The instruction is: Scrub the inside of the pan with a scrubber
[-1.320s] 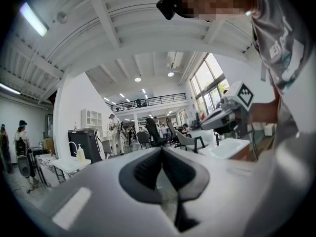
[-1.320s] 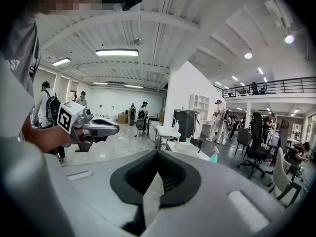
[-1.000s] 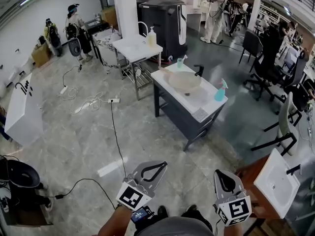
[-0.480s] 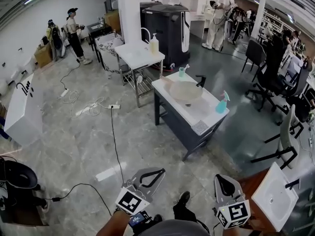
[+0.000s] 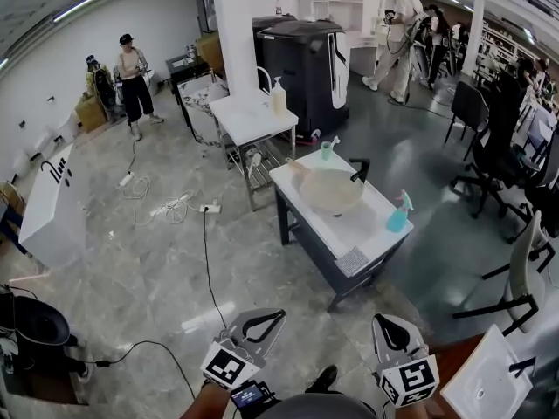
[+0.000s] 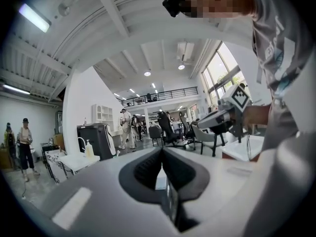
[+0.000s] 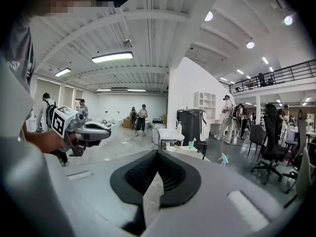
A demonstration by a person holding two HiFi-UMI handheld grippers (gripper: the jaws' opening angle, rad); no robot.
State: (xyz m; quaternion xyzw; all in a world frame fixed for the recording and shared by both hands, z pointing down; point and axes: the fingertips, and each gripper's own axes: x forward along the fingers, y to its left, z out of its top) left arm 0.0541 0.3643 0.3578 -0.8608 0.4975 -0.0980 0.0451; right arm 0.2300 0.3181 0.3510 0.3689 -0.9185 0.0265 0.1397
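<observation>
A round beige pan-like bowl [image 5: 330, 188] sits on the white sink table [image 5: 367, 234] some metres ahead in the head view; whether it is the pan I cannot tell. No scrubber shows. My left gripper [image 5: 276, 315] is held low at the bottom of that view, shut and empty. My right gripper [image 5: 389, 323] is beside it, also shut on nothing. In the left gripper view the jaws [image 6: 162, 153] meet, and in the right gripper view they [image 7: 157, 155] meet too. Both grippers are far from the table.
A blue spray bottle [image 5: 397, 216], a small teal bottle [image 5: 326, 149] and a black tap [image 5: 358, 169] stand on the sink table. A black cable [image 5: 208, 260] crosses the floor. Behind are a white table [image 5: 253, 112], a black machine [image 5: 306, 59], office chairs [image 5: 489, 147] and several people.
The view has tilted and shifted, so the sink table sits slightly lower and further right. Both grippers have sunk a little in the frame and stayed shut.
</observation>
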